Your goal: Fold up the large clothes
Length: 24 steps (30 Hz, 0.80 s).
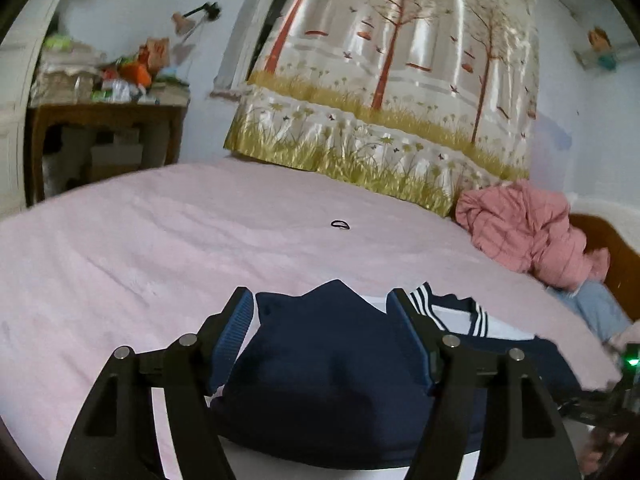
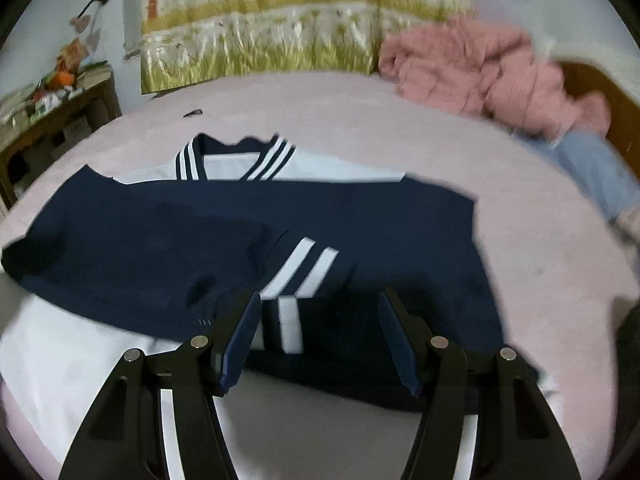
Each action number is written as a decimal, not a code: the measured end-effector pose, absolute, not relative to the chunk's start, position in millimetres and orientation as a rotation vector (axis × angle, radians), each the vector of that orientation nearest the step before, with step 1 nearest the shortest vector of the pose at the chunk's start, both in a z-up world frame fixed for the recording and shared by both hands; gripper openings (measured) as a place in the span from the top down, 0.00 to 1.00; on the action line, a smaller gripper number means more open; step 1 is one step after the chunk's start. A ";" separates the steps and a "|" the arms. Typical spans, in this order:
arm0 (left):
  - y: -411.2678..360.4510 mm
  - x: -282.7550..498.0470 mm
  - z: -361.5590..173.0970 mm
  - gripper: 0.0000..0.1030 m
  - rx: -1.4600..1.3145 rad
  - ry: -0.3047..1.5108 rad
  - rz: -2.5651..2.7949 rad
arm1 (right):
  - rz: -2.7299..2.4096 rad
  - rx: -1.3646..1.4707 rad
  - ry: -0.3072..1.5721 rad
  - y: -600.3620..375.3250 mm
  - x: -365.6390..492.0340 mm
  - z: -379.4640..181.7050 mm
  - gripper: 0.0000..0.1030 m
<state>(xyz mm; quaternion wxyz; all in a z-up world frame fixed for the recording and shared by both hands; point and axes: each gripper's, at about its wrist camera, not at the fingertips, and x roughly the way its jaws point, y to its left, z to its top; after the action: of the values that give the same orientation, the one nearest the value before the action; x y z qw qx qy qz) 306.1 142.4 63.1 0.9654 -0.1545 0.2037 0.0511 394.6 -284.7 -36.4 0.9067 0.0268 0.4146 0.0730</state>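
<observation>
A navy and white jacket (image 2: pixel 240 232) with white stripes lies on the pink bed (image 2: pixel 540 240), its navy sleeves folded across the white body and its striped collar toward the far side. My right gripper (image 2: pixel 318 340) is open just above the folded sleeve cuff, holding nothing. My left gripper (image 1: pixel 324 340) is open with a raised bump of the jacket's navy cloth (image 1: pixel 328 368) between its spread fingers; the pads do not press it. The collar shows in the left wrist view (image 1: pixel 452 308) to the right of that gripper.
A pink padded jacket (image 1: pixel 532 232) and light blue jeans (image 1: pixel 596 304) lie at the bed's right side by a wooden bed frame (image 1: pixel 624 264). A small black hair tie (image 1: pixel 340 224) lies mid-bed. A cluttered wooden table (image 1: pixel 104 120) stands at the left. A tree-print curtain (image 1: pixel 392 80) hangs behind.
</observation>
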 end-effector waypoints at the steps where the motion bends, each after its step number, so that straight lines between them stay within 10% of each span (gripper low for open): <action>1: 142.7 307.5 61.6 0.35 -0.319 0.424 0.099 | 0.192 0.120 0.884 -288.7 401.7 -40.4 0.39; 3: 141.8 313.6 56.3 0.35 -0.317 0.452 0.105 | 0.262 0.225 0.943 -296.5 413.5 -53.5 0.41; 7: 139.8 316.4 51.0 0.35 -0.272 0.493 0.147 | 0.241 0.296 0.930 -308.2 412.5 -60.3 0.87; 24: 131.8 355.6 8.7 0.35 -0.142 0.747 0.174 | -0.108 0.135 0.707 -370.5 399.0 -21.4 0.88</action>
<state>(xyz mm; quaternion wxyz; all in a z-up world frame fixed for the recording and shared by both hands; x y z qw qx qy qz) 355.6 131.8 8.7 0.9249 -0.0690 0.3641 0.0847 399.0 -370.5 -21.4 0.9346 0.0659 0.3456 -0.0529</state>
